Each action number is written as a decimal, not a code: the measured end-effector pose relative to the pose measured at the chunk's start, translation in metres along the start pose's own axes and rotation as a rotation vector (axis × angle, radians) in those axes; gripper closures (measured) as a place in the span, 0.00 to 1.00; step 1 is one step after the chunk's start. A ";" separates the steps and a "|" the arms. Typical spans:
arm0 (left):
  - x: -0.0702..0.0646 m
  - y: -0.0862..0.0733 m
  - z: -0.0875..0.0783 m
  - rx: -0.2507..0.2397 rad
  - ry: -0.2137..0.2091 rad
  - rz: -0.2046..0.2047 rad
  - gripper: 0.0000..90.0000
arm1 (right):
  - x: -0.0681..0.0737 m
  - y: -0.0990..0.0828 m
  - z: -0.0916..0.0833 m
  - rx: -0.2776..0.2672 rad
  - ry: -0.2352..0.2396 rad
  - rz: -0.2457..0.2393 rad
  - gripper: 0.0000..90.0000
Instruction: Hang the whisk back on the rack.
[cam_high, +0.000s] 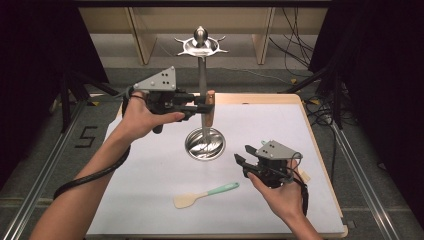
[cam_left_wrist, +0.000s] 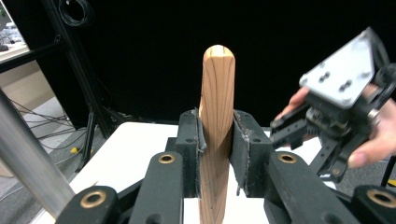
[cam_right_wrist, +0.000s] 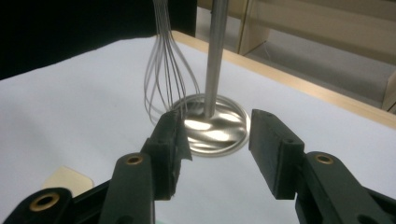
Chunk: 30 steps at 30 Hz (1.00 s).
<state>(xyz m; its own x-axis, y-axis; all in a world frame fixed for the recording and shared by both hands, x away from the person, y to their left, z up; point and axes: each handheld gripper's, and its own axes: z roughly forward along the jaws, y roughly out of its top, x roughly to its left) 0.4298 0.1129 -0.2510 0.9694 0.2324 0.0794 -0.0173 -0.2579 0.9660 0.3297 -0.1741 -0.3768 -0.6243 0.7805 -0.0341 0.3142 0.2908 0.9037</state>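
**Whisk in L grip, lifted by the stand – hanging it looks like the step**

High view: L gripper (cam_high: 202, 107) is up beside the pole of the steel utensil stand (cam_high: 202, 80), jaws clamped on the wooden handle of a whisk (cam_high: 209, 107). Handle upright, wires hang down twd the stand's round base. Whisk is off the table, just beside the pole; can't tell if it touches the pole. Hook ring at the stand's top sits well above the handle. R gripper (cam_high: 242, 156) is low over the white mat (cam_high: 150, 165), near the base on its right side, jaws apart, nothing btwn them. A spatula (cam_high: 205, 194) w/ mint handle lies flat on the mat at the near side, well apart from both grippers.

L gripper view: both pads press on the wooden handle (cam_left_wrist: 216, 121) from either side, rounded end stands above the jaws. Grip looks firm & centred. Stand pole runs blurred across the lower left. The other gripper (cam_left_wrist: 299, 130) shows farther off at right, in a hand.

R gripper view: jaws spread wide, empty. Ahead are the whisk wires (cam_right_wrist: 163, 79), hanging just left of the pole (cam_right_wrist: 215, 56), wire tips close over the base (cam_right_wrist: 215, 128). A pale corner of the spatula peeks at lower left.

Judgement: step in hand = carrying the whisk to the stand to hang it. Next calls for more lift, so the handle end gets up to a hook, keeping it upright & clear of the pole. The R gripper looks placed to steady the wires or base; the spatula is prob. next after.
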 end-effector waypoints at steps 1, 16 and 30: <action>0.002 0.003 -0.001 0.002 0.001 -0.002 0.81 | 0.000 0.000 0.000 0.000 0.000 0.000 0.61; 0.022 0.027 -0.008 -0.014 0.013 -0.012 0.81 | -0.008 -0.011 0.000 0.042 -0.014 0.040 0.62; 0.031 0.037 -0.013 -0.017 0.019 -0.031 0.81 | -0.009 -0.012 0.002 0.035 -0.002 0.035 0.62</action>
<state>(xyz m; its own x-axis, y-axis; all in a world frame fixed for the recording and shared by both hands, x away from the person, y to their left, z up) 0.4562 0.1226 -0.2093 0.9647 0.2579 0.0538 0.0083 -0.2339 0.9722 0.3325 -0.1832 -0.3878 -0.6114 0.7913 -0.0039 0.3603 0.2828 0.8889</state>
